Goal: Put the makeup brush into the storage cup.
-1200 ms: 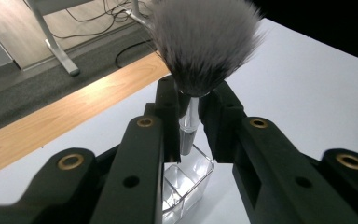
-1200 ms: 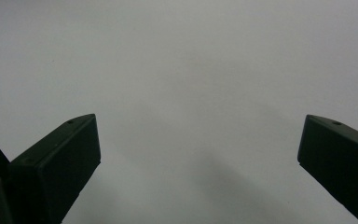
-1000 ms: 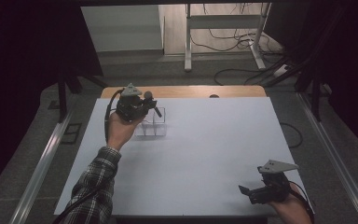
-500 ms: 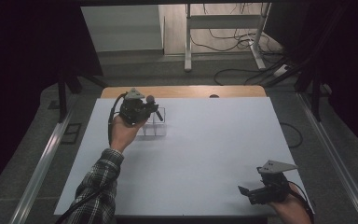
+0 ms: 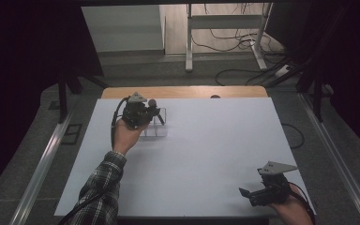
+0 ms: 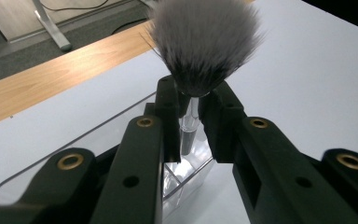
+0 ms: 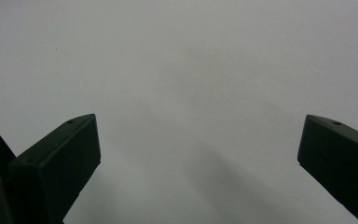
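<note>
My left gripper is shut on the clear handle of a make-up brush with a grey-white bristle head pointing up. It hangs over a clear plastic organiser at the table's far left. In the left gripper view the handle's lower end reaches down into a compartment of the organiser, between the gripper's two jaws. The brush head shows as a small dark knob in the high view. My right gripper rests at the front right corner, open with nothing between its jaws.
A white sheet covers the table, and a strip of bare wood runs along its far edge. Beyond the table are a desk frame and floor cables. Metal rails flank both sides.
My left hand has sunk a little with the brush, bringing it lower over the clear organiser. The right gripper has stayed in place.
</note>
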`<state>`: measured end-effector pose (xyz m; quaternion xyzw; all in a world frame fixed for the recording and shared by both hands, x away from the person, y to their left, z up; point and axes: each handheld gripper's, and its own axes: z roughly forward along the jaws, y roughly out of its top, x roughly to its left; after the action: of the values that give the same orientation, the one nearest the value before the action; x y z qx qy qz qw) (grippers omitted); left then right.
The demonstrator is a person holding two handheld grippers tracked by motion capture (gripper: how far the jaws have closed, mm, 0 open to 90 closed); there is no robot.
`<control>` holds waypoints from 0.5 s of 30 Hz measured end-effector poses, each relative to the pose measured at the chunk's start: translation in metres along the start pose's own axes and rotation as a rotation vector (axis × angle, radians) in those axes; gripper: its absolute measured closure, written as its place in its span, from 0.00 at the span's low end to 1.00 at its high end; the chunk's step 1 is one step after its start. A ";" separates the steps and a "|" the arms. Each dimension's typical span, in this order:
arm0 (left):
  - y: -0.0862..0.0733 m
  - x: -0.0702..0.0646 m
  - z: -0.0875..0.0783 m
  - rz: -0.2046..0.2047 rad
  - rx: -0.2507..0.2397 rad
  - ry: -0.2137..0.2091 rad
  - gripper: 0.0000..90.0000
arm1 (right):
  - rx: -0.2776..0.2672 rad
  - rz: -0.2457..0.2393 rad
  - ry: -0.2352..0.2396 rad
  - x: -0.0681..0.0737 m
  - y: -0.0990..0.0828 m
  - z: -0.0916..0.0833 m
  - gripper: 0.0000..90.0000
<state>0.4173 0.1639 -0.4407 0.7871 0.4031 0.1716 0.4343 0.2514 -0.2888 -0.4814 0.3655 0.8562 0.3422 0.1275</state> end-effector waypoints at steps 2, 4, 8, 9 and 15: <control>-0.002 0.000 0.002 0.000 0.006 0.001 0.85 | 0.002 -0.002 0.000 0.000 0.000 0.000 0.00; -0.004 0.000 0.004 -0.004 0.009 -0.001 0.85 | 0.003 -0.005 0.001 0.000 0.000 0.000 0.00; -0.007 0.000 0.007 -0.008 0.016 0.001 0.85 | 0.004 -0.008 0.001 0.000 0.000 0.001 0.00; -0.007 0.000 0.008 -0.010 0.017 0.000 0.85 | 0.004 -0.008 0.001 0.000 0.000 0.001 0.00; -0.011 0.001 0.013 -0.012 0.025 -0.001 0.85 | 0.006 -0.011 0.003 0.001 0.000 0.001 0.00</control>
<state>0.4203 0.1605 -0.4569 0.7901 0.4096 0.1634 0.4257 0.2513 -0.2879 -0.4822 0.3610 0.8593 0.3392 0.1270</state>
